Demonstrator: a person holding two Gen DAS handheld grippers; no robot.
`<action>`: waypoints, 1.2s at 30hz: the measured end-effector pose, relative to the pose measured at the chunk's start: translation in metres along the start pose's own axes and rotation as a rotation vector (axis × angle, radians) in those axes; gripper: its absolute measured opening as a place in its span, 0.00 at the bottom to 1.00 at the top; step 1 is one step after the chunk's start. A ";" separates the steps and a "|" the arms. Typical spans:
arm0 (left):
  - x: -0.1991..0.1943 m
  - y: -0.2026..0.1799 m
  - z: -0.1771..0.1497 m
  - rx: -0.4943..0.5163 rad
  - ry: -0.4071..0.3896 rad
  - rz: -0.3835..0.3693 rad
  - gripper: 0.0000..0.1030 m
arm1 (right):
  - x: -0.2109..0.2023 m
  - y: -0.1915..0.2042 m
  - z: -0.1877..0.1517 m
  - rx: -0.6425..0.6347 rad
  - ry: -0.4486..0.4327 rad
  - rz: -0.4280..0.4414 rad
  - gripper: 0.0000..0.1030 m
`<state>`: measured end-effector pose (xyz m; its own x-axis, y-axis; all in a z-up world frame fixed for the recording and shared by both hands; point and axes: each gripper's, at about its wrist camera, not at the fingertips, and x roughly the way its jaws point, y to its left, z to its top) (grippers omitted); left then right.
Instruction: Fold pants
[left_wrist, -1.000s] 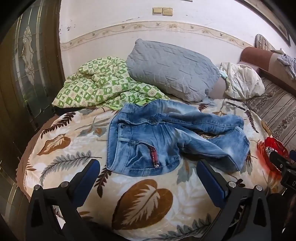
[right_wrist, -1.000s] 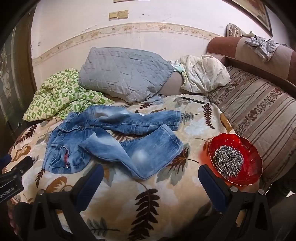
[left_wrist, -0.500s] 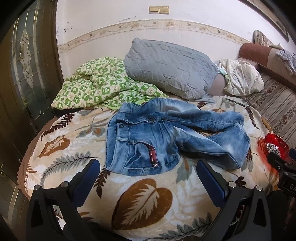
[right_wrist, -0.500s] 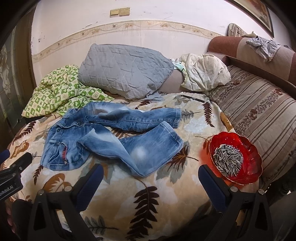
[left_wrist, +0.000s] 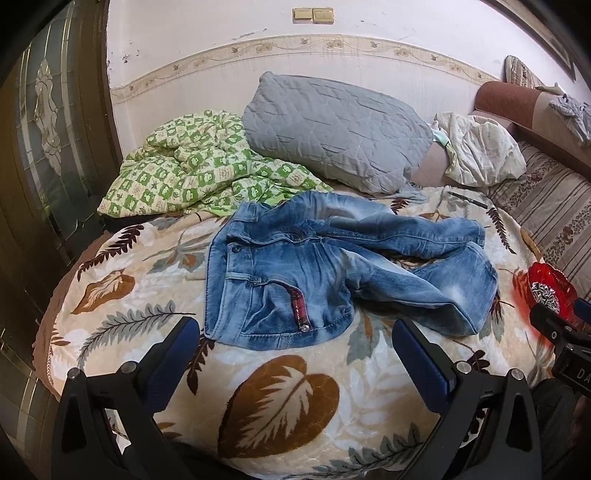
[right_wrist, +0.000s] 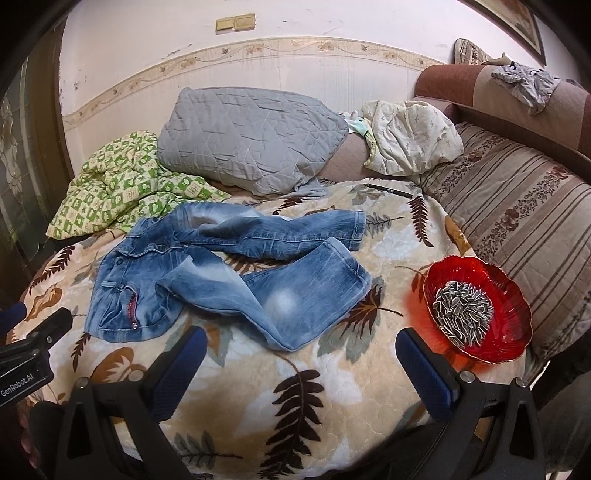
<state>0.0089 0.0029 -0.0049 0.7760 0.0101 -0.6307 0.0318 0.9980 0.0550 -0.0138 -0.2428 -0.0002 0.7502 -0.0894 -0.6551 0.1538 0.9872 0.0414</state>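
A pair of small faded blue jeans (left_wrist: 314, 266) lies rumpled on the leaf-patterned blanket (left_wrist: 280, 398), waistband to the left, the two legs splayed to the right. The jeans also show in the right wrist view (right_wrist: 229, 269). My left gripper (left_wrist: 295, 332) is open and empty, just short of the waistband's near edge. My right gripper (right_wrist: 301, 343) is open and empty, just short of the near leg's hem. Neither touches the jeans.
A red glass bowl of sunflower seeds (right_wrist: 476, 306) sits at the right by a striped cushion (right_wrist: 524, 221). A grey pillow (right_wrist: 251, 140), a green checked quilt (right_wrist: 122, 184), a cream cloth (right_wrist: 410, 136) and a pen (right_wrist: 388, 190) lie behind the jeans.
Both grippers have drawn slightly nearer to the jeans and the view has tilted down a little. The jeans have not moved. Both stay open.
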 end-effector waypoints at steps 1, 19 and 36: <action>0.000 0.000 0.001 0.001 0.000 0.002 1.00 | 0.000 -0.001 0.000 0.002 0.001 0.002 1.00; 0.001 -0.002 0.011 0.005 -0.001 -0.009 1.00 | -0.001 -0.003 0.005 0.010 -0.006 0.001 1.00; 0.006 -0.013 0.025 0.025 -0.008 -0.034 1.00 | 0.003 -0.014 0.018 0.031 -0.014 -0.009 1.00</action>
<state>0.0290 -0.0114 0.0101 0.7794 -0.0241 -0.6261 0.0733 0.9959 0.0530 -0.0015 -0.2589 0.0109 0.7577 -0.1003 -0.6449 0.1800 0.9819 0.0587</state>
